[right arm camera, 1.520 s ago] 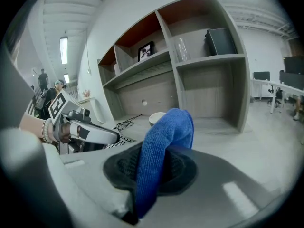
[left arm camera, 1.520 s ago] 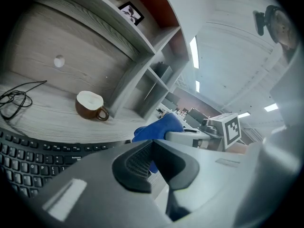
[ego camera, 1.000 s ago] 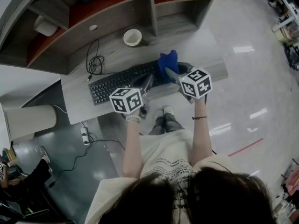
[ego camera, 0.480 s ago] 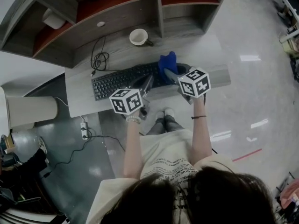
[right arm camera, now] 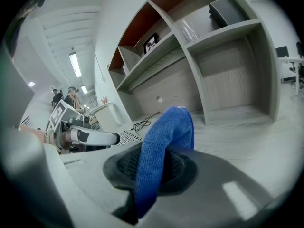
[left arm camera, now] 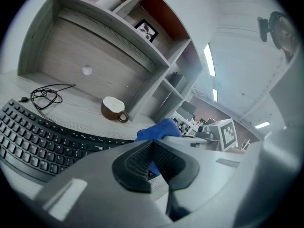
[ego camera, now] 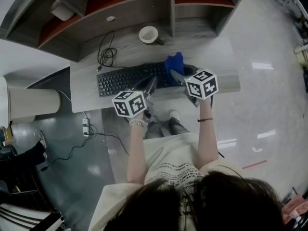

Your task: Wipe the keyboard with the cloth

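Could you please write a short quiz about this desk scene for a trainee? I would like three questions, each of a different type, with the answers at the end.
1. True or false: the right gripper is closed on the blue cloth.
2. Multiple choice: what stands on the desk behind the keyboard? A) a cup B) a bottle C) a stapler
3. Fill in the gap: the left gripper is ____ (open or shut), with nothing in it.

Key: 1 true; 2 A; 3 shut.
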Demonstrator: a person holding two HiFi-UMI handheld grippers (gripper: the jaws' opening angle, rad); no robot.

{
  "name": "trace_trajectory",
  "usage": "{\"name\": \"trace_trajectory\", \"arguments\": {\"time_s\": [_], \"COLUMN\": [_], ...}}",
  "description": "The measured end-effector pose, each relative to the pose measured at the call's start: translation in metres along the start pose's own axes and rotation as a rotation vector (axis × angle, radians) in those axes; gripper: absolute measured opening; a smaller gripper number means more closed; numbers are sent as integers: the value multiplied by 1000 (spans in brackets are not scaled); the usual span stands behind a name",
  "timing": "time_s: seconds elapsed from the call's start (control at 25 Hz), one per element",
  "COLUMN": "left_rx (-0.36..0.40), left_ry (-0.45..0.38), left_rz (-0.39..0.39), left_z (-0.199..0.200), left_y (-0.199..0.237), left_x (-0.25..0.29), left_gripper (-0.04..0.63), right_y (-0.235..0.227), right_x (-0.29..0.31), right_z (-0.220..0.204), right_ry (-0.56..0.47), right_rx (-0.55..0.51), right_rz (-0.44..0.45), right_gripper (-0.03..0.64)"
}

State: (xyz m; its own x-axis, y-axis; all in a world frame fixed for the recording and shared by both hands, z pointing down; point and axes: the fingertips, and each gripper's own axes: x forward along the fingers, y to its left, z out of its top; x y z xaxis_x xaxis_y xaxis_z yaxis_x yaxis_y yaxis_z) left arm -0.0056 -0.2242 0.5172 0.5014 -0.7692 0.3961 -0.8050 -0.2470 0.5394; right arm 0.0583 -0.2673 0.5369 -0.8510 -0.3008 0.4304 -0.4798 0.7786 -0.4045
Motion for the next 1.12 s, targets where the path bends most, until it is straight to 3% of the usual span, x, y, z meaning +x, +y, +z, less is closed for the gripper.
{"name": "trace_trajectory", "arguments": {"time_s": [1.12], "left_rx": [-37], "left_ry": [-45], "left_rz": [-22], "left_z": [1], "left_y": [26], "left_x": [-27], "left_gripper": [5], "right_y": [23], "right_x": [32], "right_z": [-4], "right_ry": [48], "right_rx": [-41], "right_rz": [-37], "right_gripper": [60]}}
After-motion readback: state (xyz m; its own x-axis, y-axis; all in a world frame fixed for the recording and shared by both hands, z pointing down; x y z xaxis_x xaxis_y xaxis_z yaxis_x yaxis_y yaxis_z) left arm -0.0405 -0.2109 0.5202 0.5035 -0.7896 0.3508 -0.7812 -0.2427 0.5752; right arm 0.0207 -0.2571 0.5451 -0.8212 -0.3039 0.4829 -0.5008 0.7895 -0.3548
